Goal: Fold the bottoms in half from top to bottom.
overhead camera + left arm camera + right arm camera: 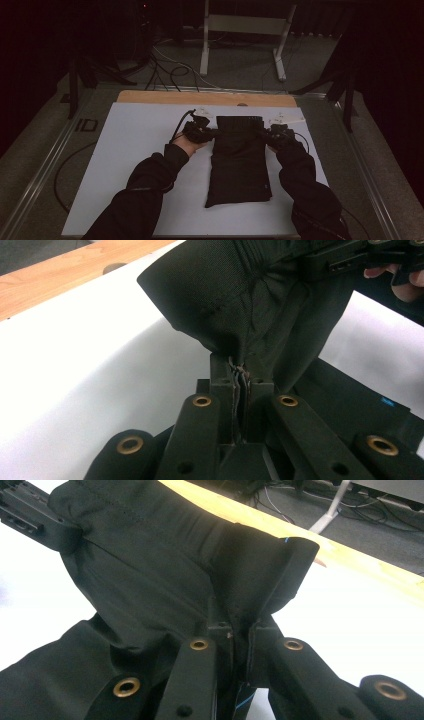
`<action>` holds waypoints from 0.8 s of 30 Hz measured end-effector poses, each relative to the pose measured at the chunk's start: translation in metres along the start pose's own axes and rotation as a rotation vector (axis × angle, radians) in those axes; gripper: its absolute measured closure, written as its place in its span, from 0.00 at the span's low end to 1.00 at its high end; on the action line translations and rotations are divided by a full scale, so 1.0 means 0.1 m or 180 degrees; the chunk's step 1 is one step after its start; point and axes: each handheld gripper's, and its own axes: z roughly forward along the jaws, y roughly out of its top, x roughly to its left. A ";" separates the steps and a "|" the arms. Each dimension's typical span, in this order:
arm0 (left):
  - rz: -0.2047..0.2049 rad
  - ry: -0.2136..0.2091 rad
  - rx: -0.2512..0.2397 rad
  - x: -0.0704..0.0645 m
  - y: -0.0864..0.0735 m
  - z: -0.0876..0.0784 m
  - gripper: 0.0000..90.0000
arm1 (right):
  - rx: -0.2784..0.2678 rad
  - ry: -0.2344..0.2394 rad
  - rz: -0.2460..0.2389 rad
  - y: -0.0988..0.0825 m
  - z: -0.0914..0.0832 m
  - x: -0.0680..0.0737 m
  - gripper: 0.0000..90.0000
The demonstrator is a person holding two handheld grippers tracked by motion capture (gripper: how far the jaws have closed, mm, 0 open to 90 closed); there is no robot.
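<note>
A black folded garment (238,160) lies lengthwise on the white sheet (135,150), its far waistband end lifted between both grippers. My left gripper (206,132) is shut on the garment's left far edge; in the left gripper view the jaws pinch bunched black cloth (240,310) at the left gripper (241,375). My right gripper (266,135) is shut on the right far edge; in the right gripper view the black cloth (165,565) drapes over the right gripper (235,625). The other gripper (30,517) shows at the upper left there.
A wooden table strip (205,98) runs along the far edge of the white sheet. Cables (167,70) and a white stand frame (240,35) sit on the floor beyond. Metal rails (45,160) border the table's sides.
</note>
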 end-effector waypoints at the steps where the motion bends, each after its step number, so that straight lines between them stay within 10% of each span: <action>1: 0.0009 -0.0008 0.0001 -0.01 0.00 -0.01 0.97 | 0.0005 0.0006 0.0002 -0.01 -0.02 0.01 0.94; 24: 0.0120 -0.0134 0.0043 -0.25 -0.14 -0.20 0.97 | -0.0062 0.0106 -0.0047 -0.13 -0.26 0.21 0.94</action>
